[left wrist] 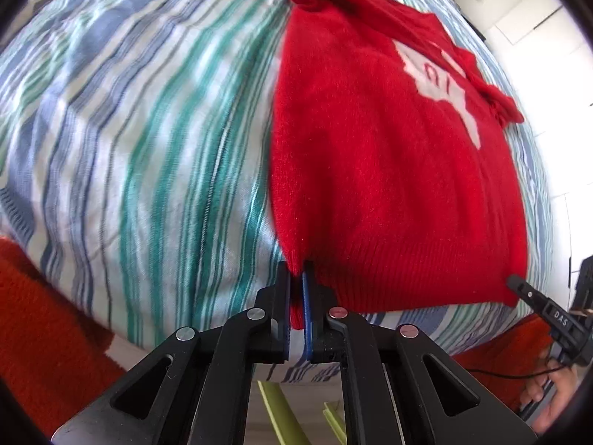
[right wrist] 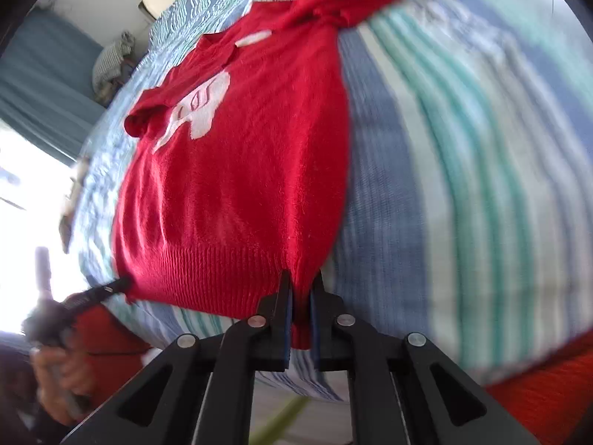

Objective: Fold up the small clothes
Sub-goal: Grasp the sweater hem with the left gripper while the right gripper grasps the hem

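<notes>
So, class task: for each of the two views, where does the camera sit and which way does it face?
Left wrist: on the left gripper, looking along the red sweater on striped bedding; right gripper and hand show.
Right wrist: on the right gripper, same direction; left gripper shows.
Shared: the sweater, a hem corner pinched in each gripper.

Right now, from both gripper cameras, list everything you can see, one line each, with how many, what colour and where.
Sweater: one, red with a white patch on the chest, lying flat on the bed, hem nearest the cameras.
Bed cover: one, striped blue, green and white, under the sweater.
Curtain: one, blue, far left in the right wrist view.
Left gripper: one, black, shut on the sweater's left hem corner.
Right gripper: one, black, shut on the right hem corner.
Hand: one, holding the left gripper's handle, lower left of the right wrist view.
</notes>
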`<state>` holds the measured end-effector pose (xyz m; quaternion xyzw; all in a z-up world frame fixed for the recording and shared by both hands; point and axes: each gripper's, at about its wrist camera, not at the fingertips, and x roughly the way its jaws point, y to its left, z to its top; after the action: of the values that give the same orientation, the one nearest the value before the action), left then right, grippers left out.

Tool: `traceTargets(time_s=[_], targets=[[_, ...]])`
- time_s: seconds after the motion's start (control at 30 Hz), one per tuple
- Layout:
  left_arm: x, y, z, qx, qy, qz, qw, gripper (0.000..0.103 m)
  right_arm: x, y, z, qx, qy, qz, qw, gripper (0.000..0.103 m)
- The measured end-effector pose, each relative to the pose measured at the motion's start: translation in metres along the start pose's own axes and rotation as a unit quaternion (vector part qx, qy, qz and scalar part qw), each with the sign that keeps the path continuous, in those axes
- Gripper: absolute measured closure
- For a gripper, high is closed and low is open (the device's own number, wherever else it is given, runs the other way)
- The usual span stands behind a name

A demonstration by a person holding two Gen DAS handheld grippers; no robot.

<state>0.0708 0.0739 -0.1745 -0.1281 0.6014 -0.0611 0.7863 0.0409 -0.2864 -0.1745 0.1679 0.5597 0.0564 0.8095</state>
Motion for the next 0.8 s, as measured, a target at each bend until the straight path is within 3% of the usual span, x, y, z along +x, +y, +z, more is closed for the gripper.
traceTargets(time_s=[0.07,0.17,0.33,0.8], targets=[[-0.015,0.001,-0.006,0.007,-0.016,0.020,0.9997,0.101,-0.018,0.003,-0.003,-0.010,-0.013,-0.031,0.999,0.096],[-0.032,0.005,-0.009,0.008,-0.031,0.047,0.9984,0.101,-0.033,0.002,-0.005,-0.001,-0.015,-0.033,0.999,0.096],[0.003,0.011,-0.009,0.017,-0.007,0.099,0.9949,0.102,0.007,-0.006,-0.006,-0.004,0.030,-0.062,0.998,0.096],[0.035,-0.029,-0.005,0.055,-0.016,0.143,0.9881,0.102,0.020,-0.015,-0.012,0.000,0.024,-0.057,0.998,0.096]])
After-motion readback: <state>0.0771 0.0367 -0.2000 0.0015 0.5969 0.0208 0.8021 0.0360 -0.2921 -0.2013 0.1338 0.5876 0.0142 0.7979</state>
